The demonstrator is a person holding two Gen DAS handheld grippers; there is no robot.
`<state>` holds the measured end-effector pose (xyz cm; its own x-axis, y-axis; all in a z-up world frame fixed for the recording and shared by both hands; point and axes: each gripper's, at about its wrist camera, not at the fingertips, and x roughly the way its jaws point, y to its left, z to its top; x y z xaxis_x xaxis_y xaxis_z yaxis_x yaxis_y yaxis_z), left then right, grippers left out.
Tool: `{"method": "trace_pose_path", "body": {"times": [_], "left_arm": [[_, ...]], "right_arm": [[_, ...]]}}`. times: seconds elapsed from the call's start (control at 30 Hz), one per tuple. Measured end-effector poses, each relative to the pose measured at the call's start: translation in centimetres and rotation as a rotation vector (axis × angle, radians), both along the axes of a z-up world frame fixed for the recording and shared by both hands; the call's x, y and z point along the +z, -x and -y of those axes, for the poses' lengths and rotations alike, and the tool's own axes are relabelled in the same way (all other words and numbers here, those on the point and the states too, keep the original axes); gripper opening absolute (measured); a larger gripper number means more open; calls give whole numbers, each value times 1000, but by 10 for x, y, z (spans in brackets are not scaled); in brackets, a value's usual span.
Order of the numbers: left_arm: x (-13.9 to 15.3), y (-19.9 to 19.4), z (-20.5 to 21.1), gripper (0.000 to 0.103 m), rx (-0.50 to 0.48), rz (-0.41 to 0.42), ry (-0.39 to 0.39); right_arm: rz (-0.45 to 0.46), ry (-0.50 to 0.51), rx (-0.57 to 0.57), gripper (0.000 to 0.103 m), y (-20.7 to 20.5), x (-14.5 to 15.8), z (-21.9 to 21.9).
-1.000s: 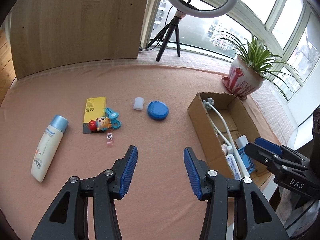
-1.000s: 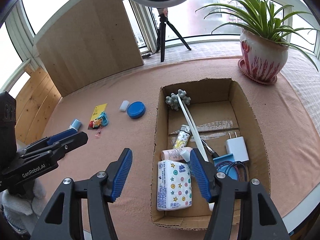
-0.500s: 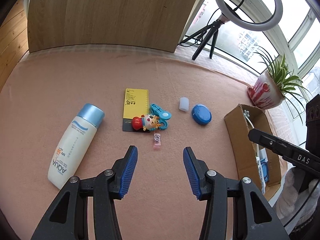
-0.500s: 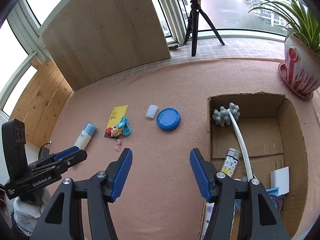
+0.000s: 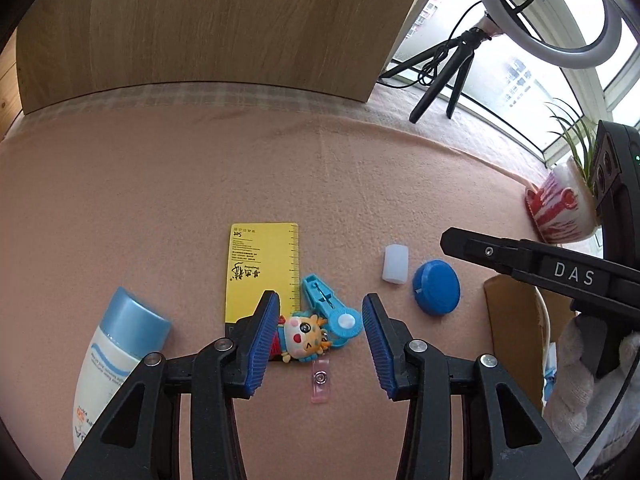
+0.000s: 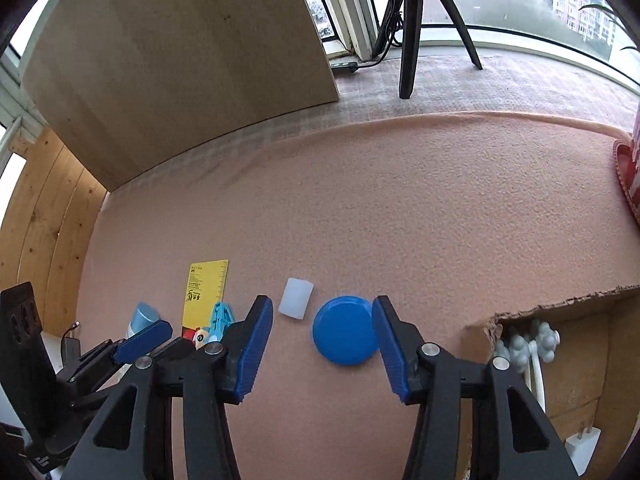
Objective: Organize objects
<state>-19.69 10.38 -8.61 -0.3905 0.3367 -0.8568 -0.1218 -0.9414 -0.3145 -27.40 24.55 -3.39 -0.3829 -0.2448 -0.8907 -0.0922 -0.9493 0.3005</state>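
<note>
On the pink felt-covered tabletop (image 5: 160,184), the left gripper (image 5: 320,336) points down over a cartoon-doll keychain with a turquoise plastic clip (image 5: 316,326); its blue-padded jaws are closing, the doll lies between them, and the pads are not yet pressing it. The right gripper (image 6: 320,344) is also closing, its jaws apart around a round blue plastic lid (image 6: 345,336) that lies flat beside a small translucent white cap (image 6: 296,298). A yellow printed card (image 5: 262,264) lies under the keychain, a white sunscreen bottle with a pale blue cap (image 5: 116,360) lies to the left, and an open cardboard box (image 6: 560,360) sits to the right.

left gripper (image 5: 320,338) closing, right gripper (image 6: 322,346) closing
</note>
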Motion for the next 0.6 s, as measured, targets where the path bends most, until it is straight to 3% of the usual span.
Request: {"method": "trace_pose_path", "body": {"times": [0.33,0.5,0.53,0.6], "left_arm": [[-27,24,-10,46,-5,40,38],[-28,18,-11,28,-32,34,22],[-27,15,-14,27,-44,31,24],[-26,6,-18,25,-71,23,37]], "right_arm": [[97,-2,16,27,50,-42,21],[108,-39,52,15,44,-48,29],[117,-21,56,10,41,-49,28],[113,-23,63,10,31,-49,28]]}}
